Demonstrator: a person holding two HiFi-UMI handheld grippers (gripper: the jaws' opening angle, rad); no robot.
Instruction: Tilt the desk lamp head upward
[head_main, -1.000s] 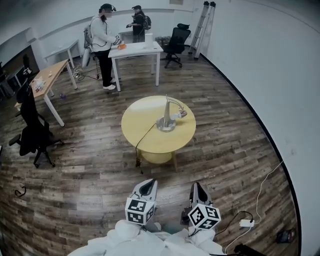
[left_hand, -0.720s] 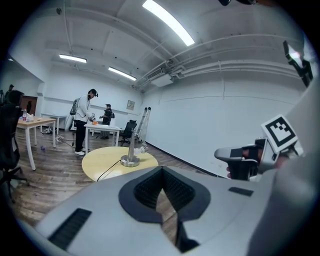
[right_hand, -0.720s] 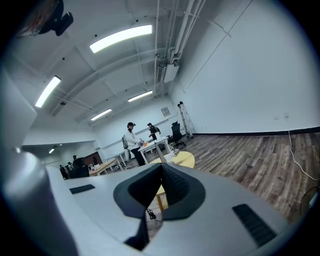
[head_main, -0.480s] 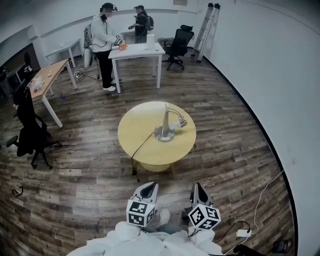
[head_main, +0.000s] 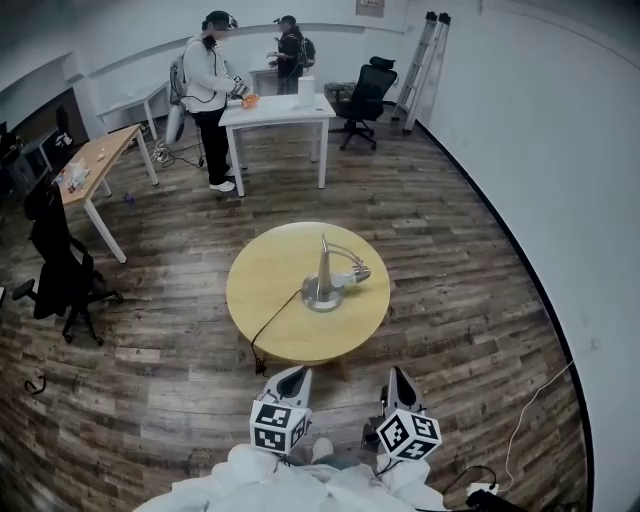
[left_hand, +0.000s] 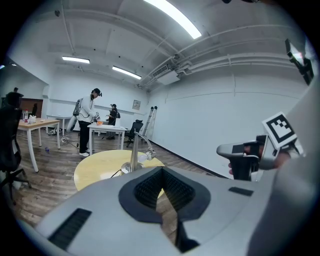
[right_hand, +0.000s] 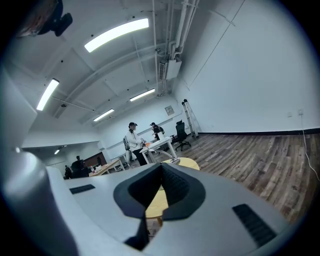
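A silver desk lamp (head_main: 323, 282) stands near the middle of a round yellow table (head_main: 265, 285). Its head (head_main: 357, 273) hangs low to the right, pointing down at the tabletop. Both grippers are at the bottom of the head view, short of the table's near edge and touching nothing. My left gripper (head_main: 294, 376) is shut and empty, and so is my right gripper (head_main: 397, 378). In the left gripper view the lamp (left_hand: 134, 159) shows just above the closed jaws (left_hand: 162, 192). In the right gripper view the lamp head (right_hand: 175, 160) peeks over the closed jaws (right_hand: 161, 187).
The lamp's black cord (head_main: 268, 325) runs off the table's near edge to the floor. Two people stand at a white table (head_main: 280, 108) at the back. A wooden desk (head_main: 95, 155) and a black chair (head_main: 60, 270) are at left, a ladder (head_main: 430, 50) at back right.
The table and lamp have come closer to the grippers in the head view as I walk toward them. Both grippers stay shut and side by side.
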